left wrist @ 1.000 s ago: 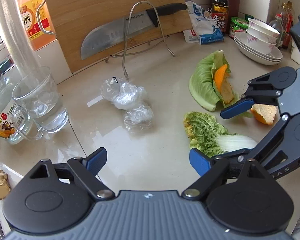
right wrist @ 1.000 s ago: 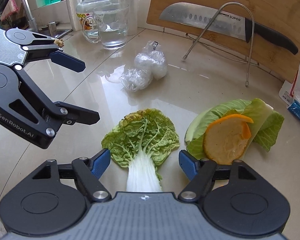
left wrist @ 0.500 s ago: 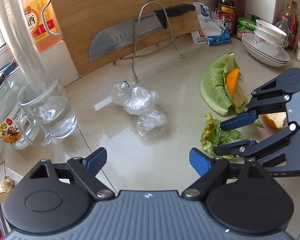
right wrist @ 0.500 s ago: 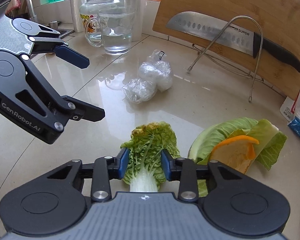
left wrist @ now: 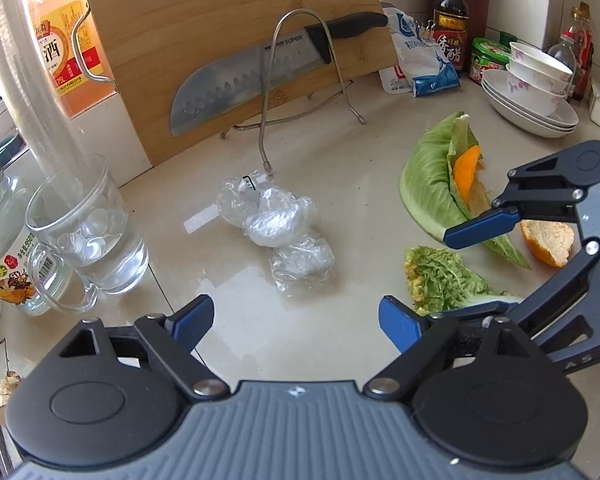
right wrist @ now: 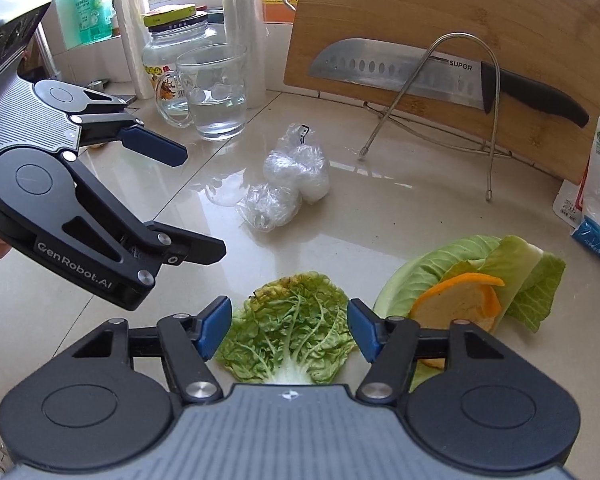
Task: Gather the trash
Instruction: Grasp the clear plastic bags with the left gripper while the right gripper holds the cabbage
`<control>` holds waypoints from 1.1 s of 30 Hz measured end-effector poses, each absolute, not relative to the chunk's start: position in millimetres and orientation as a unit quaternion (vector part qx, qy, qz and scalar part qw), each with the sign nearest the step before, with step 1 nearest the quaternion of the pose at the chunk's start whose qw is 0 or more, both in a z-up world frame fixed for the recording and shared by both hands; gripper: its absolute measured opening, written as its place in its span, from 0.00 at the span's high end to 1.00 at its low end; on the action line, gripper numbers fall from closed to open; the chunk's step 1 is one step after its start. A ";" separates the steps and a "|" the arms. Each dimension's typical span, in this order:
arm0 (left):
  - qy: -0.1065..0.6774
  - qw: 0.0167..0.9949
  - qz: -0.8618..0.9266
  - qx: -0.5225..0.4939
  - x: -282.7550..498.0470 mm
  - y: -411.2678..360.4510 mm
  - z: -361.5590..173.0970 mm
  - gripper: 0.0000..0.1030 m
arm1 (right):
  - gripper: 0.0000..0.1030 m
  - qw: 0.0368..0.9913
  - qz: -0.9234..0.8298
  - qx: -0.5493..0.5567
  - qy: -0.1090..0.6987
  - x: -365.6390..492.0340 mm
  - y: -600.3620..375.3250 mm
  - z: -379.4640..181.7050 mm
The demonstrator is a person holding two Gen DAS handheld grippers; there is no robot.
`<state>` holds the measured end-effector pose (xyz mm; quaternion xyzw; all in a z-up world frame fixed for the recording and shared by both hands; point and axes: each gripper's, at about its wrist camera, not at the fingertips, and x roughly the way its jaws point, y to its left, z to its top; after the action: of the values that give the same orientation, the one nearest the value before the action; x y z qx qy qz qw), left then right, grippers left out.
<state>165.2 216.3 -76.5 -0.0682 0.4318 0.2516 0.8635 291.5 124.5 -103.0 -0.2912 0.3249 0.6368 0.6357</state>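
The right gripper [right wrist: 288,330] has its jaws spread wide on either side of a crinkled green napa cabbage leaf with a white stem [right wrist: 290,336] that lies flat on the glossy beige table [right wrist: 400,208]; nothing is pinched. The left gripper [left wrist: 296,320] hangs over bare table with its jaws equally spread and empty, a crumpled clear plastic bag [left wrist: 278,226] lying just ahead of it.

That leaf looks light and limp at the frilly edge, so I'd expect it to tear or slide on the shiny surface. The thick white rib is the firm part and the better place to take hold, low down and close to the table.

Just beside it sits a smooth pale green cabbage leaf [right wrist: 512,276] with a curl of orange peel [right wrist: 460,300] on top, more scraps to gather. The bag would crush easily anywhere.
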 end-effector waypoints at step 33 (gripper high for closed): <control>0.408 0.854 0.284 -0.155 221.9 283.7 -111.9 0.26 | 0.84 0.683 0.592 -0.290 0.316 293.8 77.4 -76.5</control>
<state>221.9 283.7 -111.9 -0.1550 0.4077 0.2840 0.8539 293.8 77.4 -76.5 -0.2896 0.3155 0.5918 0.6829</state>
